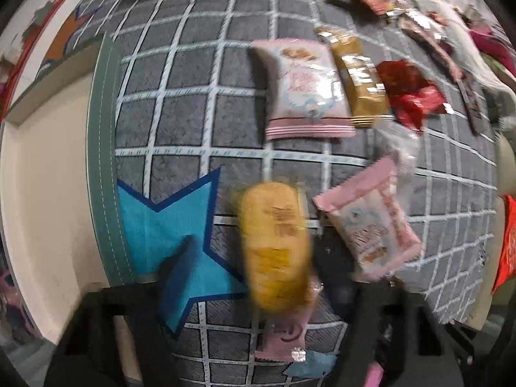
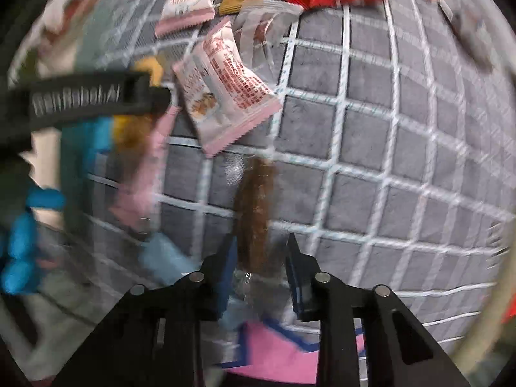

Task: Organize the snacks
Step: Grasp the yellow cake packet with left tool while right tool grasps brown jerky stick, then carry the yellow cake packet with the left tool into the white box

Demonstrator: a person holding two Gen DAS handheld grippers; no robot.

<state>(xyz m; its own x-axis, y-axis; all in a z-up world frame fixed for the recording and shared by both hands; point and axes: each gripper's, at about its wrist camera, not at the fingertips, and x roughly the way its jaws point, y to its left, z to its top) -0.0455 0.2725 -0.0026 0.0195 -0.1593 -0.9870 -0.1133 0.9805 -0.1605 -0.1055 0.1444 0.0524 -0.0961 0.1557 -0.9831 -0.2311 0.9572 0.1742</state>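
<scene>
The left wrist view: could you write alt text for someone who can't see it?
A blurred yellow snack packet sits between the left tongs above a grey grid-patterned mat with a blue star. Pink packets, a gold one and a red one lie beyond.

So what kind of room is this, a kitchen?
More likely a living room or playroom floor: a grey grid rug with a blue star, a pale floor beside it, snack packets scattered on it.
</scene>
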